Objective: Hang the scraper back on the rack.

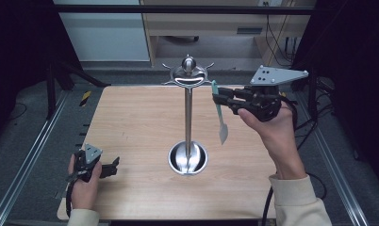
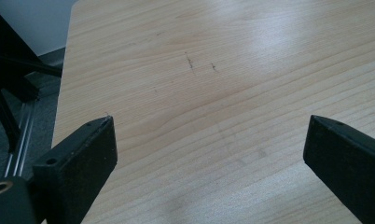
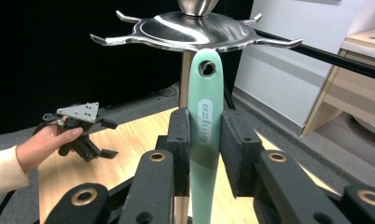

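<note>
A steel utensil stand (image 1: 188, 117) rises from a round base at the table's middle, with hooked arms (image 3: 195, 32) around its top. My right gripper (image 1: 220, 100) is shut on the handle of a teal spatula (image 3: 205, 121), held upright just right of the stand's top. The spatula's pale blade (image 1: 223, 133) hangs below the jaws, and its hanging hole (image 3: 206, 68) sits just under a hook. My left gripper (image 1: 113, 167) rests low near the table's front left corner, open, with bare wood (image 2: 209, 135) between its jaws.
The wooden table (image 1: 131, 127) is ringed by metal rails and dark floor. A wooden cabinet (image 1: 216, 28) stands behind the table. Cables trail on the floor at the right.
</note>
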Motion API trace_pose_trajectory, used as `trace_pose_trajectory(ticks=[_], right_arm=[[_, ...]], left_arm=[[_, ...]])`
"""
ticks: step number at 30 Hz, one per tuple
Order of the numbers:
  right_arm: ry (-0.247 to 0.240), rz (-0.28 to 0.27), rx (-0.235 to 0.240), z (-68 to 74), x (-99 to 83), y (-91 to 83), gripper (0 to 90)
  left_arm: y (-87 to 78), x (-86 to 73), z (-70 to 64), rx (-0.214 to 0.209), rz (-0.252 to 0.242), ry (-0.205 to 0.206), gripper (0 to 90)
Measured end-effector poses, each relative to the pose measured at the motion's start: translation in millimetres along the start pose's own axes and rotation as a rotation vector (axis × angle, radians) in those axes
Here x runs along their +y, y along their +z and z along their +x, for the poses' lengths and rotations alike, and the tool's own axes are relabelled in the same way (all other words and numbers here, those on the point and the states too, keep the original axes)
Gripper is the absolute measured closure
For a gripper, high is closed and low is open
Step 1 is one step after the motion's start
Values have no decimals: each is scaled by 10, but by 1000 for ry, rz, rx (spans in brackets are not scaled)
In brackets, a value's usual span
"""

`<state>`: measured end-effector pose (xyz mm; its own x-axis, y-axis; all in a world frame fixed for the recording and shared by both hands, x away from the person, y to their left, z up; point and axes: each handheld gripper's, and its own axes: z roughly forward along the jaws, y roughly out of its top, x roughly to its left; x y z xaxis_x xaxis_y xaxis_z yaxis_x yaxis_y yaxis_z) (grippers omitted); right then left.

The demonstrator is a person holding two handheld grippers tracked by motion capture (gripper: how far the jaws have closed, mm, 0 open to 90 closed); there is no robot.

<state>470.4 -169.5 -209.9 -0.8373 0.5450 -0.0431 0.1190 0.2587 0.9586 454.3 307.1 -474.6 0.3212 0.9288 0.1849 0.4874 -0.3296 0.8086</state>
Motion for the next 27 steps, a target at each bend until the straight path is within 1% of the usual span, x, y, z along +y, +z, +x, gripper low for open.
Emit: trace_pose_trajectory(ticks=[9,15,23,27], right_arm=[[9,-27,-5,1,-37,28,741],[9,-37,-23,27,-54,27,738],[0,-27,-32,40,-38,44,736],[2,-29,-27,39,-45,52,736]], left_arm=[[-5,1,2,3,-2,0,26],[-4,0,3,3,-1,0,26],[-3,0,3,3,-1,-1,26],[-6,1,3,3,-2,0,26]])
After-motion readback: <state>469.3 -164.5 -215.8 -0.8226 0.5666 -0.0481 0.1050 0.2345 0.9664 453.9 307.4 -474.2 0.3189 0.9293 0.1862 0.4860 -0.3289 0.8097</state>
